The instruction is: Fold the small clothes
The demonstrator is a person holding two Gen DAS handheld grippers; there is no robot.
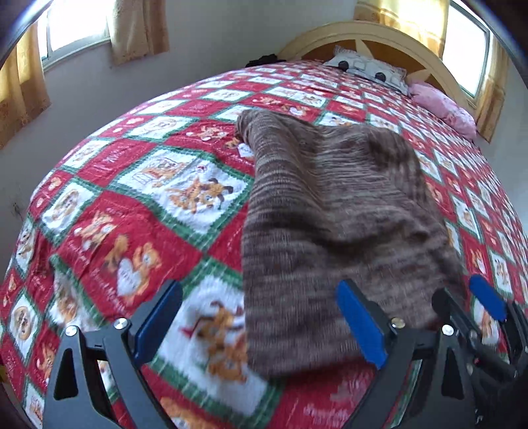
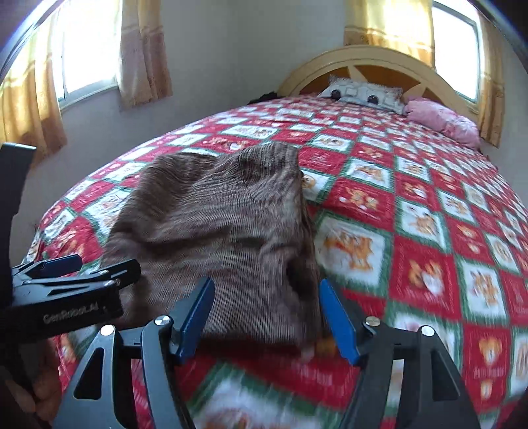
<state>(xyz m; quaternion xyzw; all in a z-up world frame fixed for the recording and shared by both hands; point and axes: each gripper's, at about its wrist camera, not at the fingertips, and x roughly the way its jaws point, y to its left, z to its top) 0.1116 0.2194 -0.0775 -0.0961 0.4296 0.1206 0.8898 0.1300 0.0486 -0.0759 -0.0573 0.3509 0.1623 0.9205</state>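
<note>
We see the brown knit garment (image 1: 330, 211) lying mid-bed on the red patterned quilt (image 1: 138, 211). To its left and right the quilt is bare, and we find open passage there and along the near edge. At the far end, a white patterned pillow (image 1: 369, 69) and a pink pillow (image 1: 442, 105) lie against the arched headboard (image 1: 356, 31). Beyond the quilt's left edge the wall (image 1: 204, 62) stands near.

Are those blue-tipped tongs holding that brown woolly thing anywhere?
No. Both the left gripper and right gripper are open, and the brown sweater lies loose on the bed.
</note>
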